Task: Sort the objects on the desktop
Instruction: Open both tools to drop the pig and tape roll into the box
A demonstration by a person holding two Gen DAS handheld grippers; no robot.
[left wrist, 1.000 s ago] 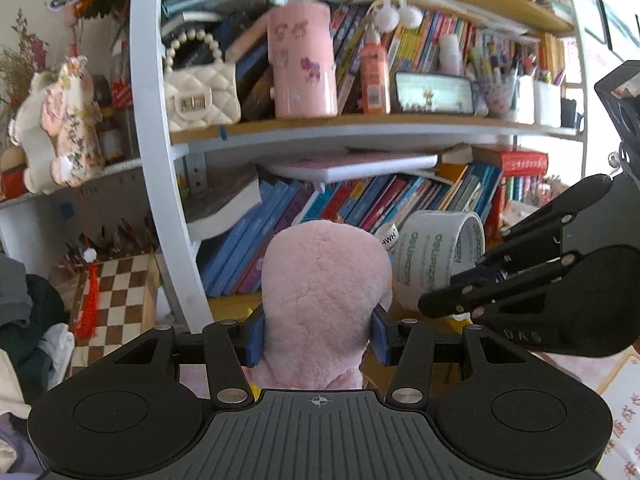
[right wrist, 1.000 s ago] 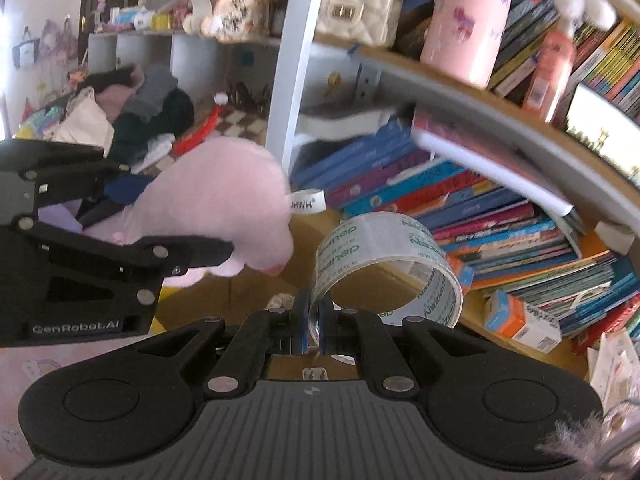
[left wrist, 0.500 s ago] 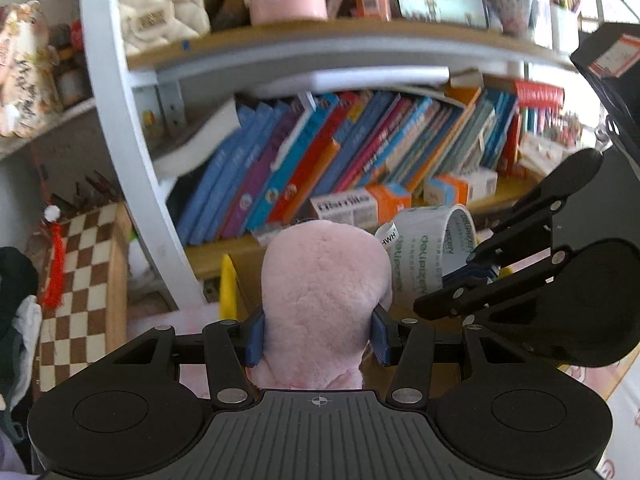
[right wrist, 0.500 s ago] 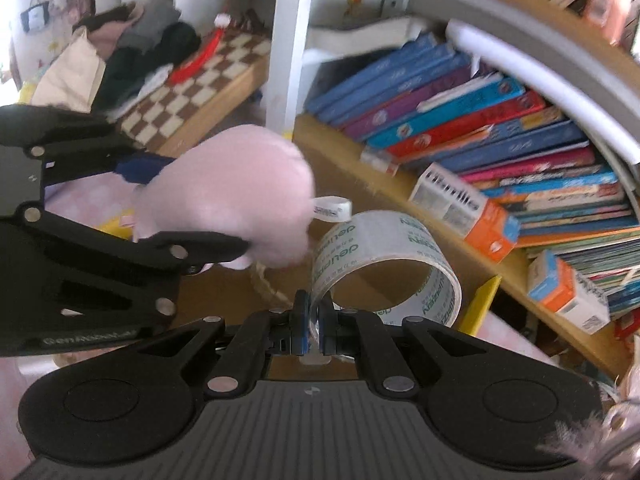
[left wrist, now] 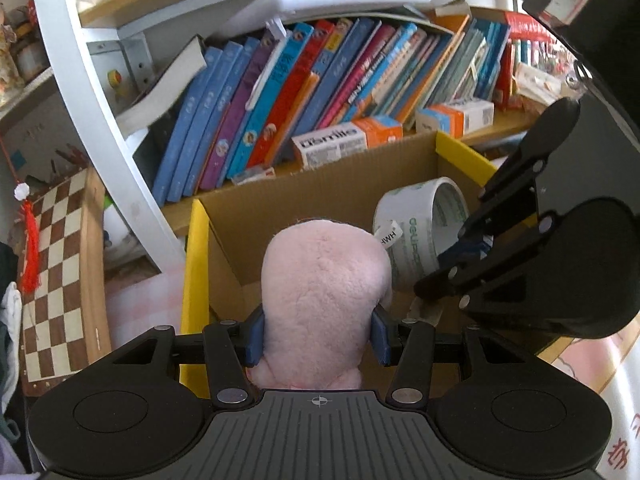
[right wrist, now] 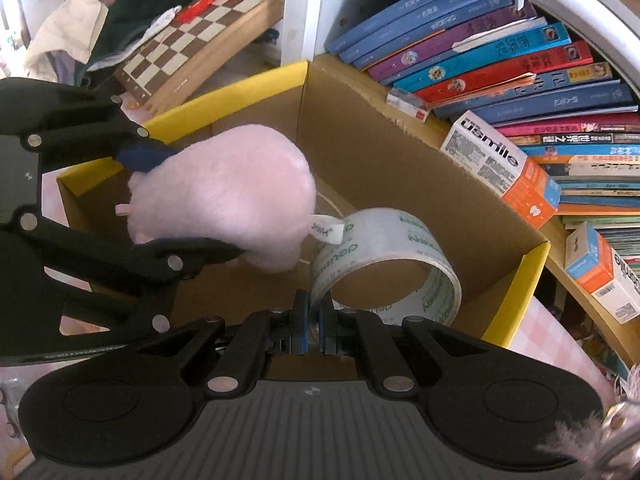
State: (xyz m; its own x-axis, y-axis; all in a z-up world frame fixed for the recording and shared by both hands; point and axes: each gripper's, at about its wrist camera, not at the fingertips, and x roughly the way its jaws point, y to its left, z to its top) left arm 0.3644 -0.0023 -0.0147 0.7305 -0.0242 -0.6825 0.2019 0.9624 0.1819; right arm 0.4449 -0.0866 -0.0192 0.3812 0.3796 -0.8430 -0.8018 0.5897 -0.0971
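My left gripper (left wrist: 318, 334) is shut on a pink plush toy (left wrist: 322, 292) and holds it over an open cardboard box with yellow flaps (left wrist: 196, 264). My right gripper (right wrist: 315, 322) is shut on the wall of a clear tape roll (right wrist: 384, 264) with green print and holds it over the same box (right wrist: 400, 168). The plush (right wrist: 224, 196) and the left gripper (right wrist: 176, 204) show at the left in the right wrist view. The tape roll (left wrist: 420, 232) and the right gripper (left wrist: 448, 264) show at the right in the left wrist view. The plush's white tag touches the roll.
A white-framed bookshelf with leaning books (left wrist: 304, 80) stands just behind the box. Orange-and-white cartons (left wrist: 344, 140) lie on the shelf edge. A chessboard (left wrist: 52, 264) leans at the left, with piled clothes (right wrist: 100, 12) beyond it. A pink checked cloth (left wrist: 140, 304) covers the desk.
Both grippers have tilted and moved downward with their objects; the upper shelf has left view and the open cardboard box now lies beneath the plush and the tape roll.
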